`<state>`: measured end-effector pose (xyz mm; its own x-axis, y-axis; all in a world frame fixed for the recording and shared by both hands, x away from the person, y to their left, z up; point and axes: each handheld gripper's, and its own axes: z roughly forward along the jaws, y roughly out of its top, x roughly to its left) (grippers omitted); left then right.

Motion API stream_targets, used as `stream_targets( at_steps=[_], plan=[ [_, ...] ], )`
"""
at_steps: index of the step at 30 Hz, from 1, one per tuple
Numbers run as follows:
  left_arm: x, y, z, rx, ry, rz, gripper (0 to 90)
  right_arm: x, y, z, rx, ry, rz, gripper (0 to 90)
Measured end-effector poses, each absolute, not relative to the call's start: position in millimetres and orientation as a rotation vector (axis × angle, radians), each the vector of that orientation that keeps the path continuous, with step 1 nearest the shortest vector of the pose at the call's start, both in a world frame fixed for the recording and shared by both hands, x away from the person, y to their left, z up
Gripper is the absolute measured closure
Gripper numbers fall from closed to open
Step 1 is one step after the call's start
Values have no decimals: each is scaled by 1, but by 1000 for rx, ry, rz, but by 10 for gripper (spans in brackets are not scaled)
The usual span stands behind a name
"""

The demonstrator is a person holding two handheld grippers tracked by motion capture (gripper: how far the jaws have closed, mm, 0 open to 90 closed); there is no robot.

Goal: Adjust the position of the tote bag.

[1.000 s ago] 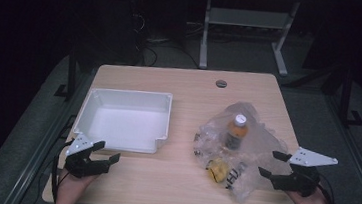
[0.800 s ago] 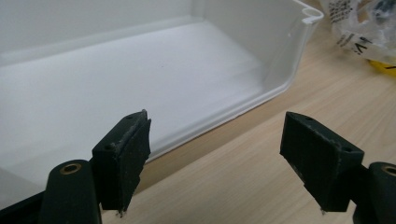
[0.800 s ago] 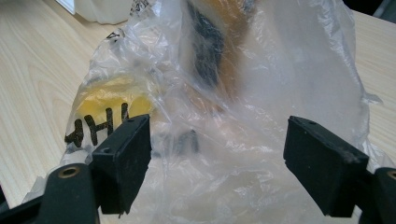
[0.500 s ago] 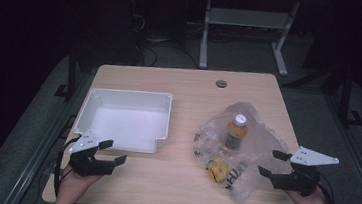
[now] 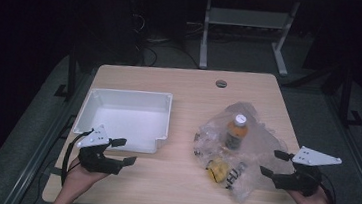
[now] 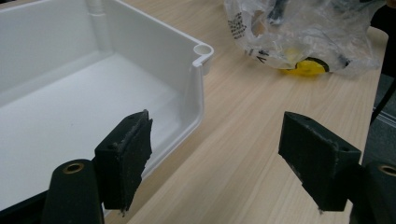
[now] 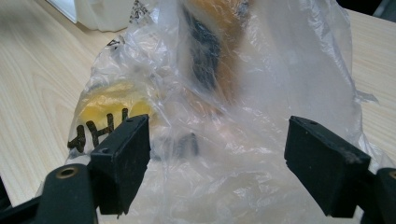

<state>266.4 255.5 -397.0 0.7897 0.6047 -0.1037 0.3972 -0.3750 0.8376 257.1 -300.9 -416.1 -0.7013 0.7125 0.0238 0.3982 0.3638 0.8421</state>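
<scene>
We note the left gripper point(image 5: 123, 151) has edged tableward, both jaws spread, right gripper point(image 5: 272, 163) flanking the plastic bag point(image 5: 249, 154), ungrasped.

The high view is dim, its surroundings nearly black, and only the table point(image 5: 177, 177) is lit. Both gripper views are brighter; the plastic bag point(image 7: 261, 84) up close is blurred.
</scene>
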Motion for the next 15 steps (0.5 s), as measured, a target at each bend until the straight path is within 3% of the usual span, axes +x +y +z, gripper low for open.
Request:
stream_targets(
  at_steps=[15],
  plan=[
    [281,213,-383,2085,629,214,257,257,-301,-415,968,2293,1266,225]
  ],
)
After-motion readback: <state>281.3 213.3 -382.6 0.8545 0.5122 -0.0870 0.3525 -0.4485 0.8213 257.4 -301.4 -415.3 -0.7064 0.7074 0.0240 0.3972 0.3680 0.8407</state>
